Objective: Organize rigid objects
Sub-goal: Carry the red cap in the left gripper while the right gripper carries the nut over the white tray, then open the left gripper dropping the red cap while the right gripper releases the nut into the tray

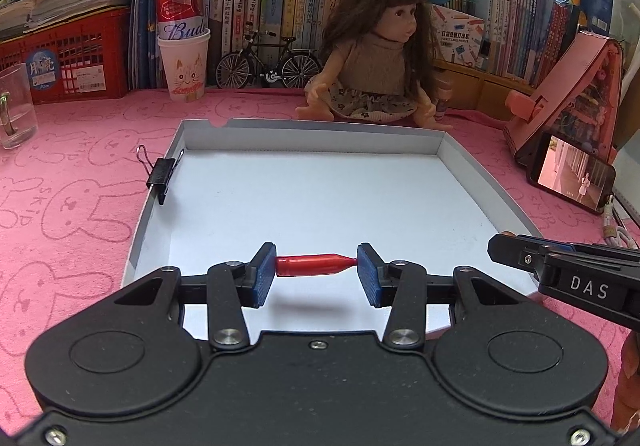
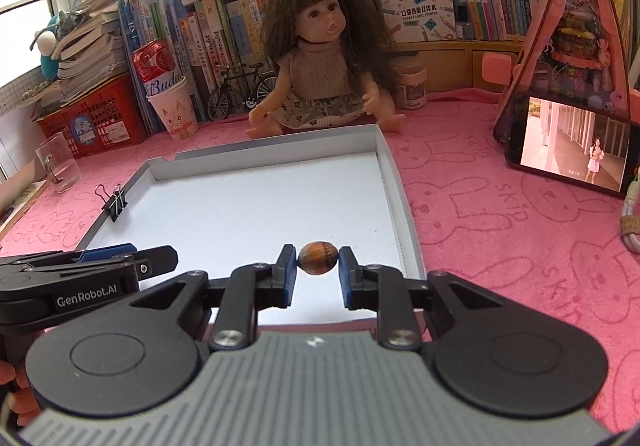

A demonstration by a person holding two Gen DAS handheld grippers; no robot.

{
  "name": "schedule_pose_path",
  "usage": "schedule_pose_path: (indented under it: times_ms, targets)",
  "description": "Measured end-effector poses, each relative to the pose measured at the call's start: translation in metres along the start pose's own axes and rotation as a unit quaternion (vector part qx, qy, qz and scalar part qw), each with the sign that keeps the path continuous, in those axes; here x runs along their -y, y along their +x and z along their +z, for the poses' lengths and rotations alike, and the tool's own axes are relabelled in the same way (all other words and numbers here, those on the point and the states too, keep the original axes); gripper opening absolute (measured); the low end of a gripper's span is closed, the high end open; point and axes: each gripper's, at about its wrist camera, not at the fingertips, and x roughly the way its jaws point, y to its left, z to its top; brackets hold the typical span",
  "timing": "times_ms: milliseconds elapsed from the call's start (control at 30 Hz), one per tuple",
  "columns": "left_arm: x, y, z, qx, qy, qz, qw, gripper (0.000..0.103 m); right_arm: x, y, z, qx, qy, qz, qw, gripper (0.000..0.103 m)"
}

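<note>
Bullet-shaped red piece (image 1: pixel 316 265), oval brown nut (image 2: pixel 318 263).

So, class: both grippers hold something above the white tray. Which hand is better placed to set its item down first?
Probably the left gripper: its red piece hangs well over the white tray. The right gripper's brown nut hangs nearer the tray's right wall.

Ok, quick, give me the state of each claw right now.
Left claw: closed on the red bullet-shaped piece, gripped end to end above the white tray.
Right claw: closed on the brown nut, above the same tray.
</note>
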Motion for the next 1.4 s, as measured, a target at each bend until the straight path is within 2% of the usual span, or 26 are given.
schedule_pose_path:
  times_ms: [300, 667, 1033, 1133, 1200, 1333, 1400]
  targets:
    - [-0.002, 0.017, -0.002, -0.010, -0.001, 0.008, 0.9999, 0.042, 0.005, 0.012, 0.001, -0.012, 0.013, -0.005, 1.000, 0.027]
    - [0.006, 0.019, -0.004, -0.008, 0.013, 0.012, 0.9998, 0.042, 0.004, 0.021, 0.000, -0.028, 0.013, -0.012, 0.999, 0.027]
    - [0.006, 0.018, -0.001, -0.012, 0.005, 0.010, 0.9999, 0.043, -0.001, 0.024, 0.001, -0.038, -0.006, -0.018, 0.999, 0.033]
    - [0.005, 0.015, -0.001, -0.008, 0.005, 0.013, 0.9999, 0.051, -0.001, 0.024, 0.001, -0.039, -0.005, -0.015, 0.999, 0.040]
    - [0.006, 0.012, 0.000, -0.004, 0.004, 0.014, 0.9999, 0.057, -0.002, 0.023, 0.001, -0.039, -0.007, -0.014, 0.999, 0.051]
    - [0.006, 0.003, 0.004, 0.006, 0.003, 0.010, 0.9999, 0.068, -0.003, 0.019, 0.002, -0.034, -0.010, -0.015, 0.999, 0.055]
    - [0.006, -0.003, 0.004, 0.010, 0.004, 0.007, 0.9999, 0.073, -0.003, 0.017, 0.002, -0.031, -0.009, -0.014, 0.999, 0.062]
